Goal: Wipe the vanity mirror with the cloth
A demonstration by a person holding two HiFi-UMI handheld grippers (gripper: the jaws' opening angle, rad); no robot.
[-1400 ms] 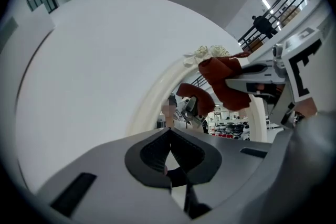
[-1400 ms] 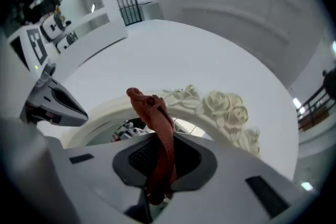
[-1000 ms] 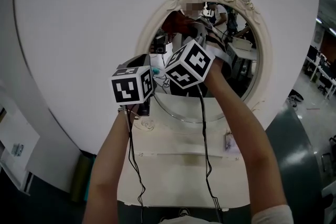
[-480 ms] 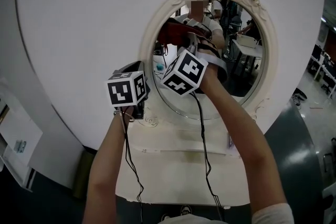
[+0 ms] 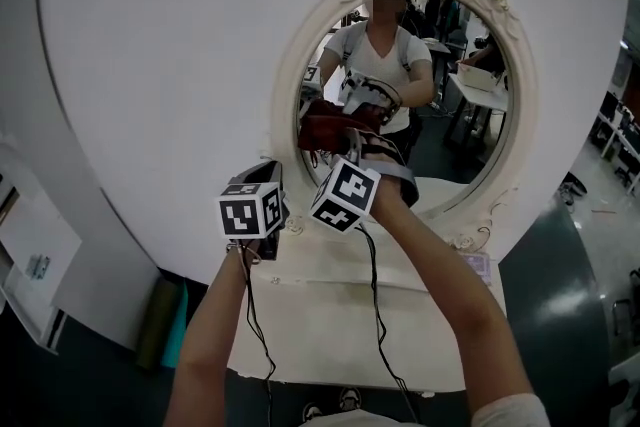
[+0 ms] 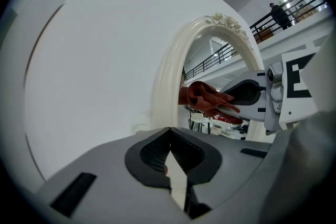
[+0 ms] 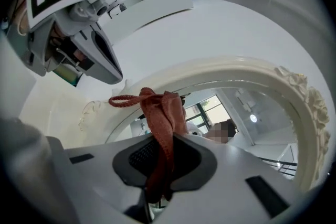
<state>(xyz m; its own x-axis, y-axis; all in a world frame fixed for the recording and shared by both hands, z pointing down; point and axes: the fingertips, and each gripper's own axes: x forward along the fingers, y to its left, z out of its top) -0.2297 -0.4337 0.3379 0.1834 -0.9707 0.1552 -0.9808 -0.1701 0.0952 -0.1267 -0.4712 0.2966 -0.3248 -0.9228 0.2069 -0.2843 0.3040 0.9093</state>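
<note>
The oval vanity mirror has a cream frame topped with carved roses. A red cloth is pressed to the lower left of the glass, and my right gripper is shut on it. In the right gripper view the cloth sticks out from between the jaws of my right gripper, against the frame. My left gripper hangs beside the frame's lower left, shut and holding nothing. The left gripper view shows my left gripper, the cloth and the frame.
The mirror stands on a cream vanity table against a white round wall panel. A small flat item lies at the table's right end. A green object stands on the floor at the left.
My right gripper has dragged the cloth down the glass from the upper left to the lower left. The left gripper has stayed by the frame's lower left.
</note>
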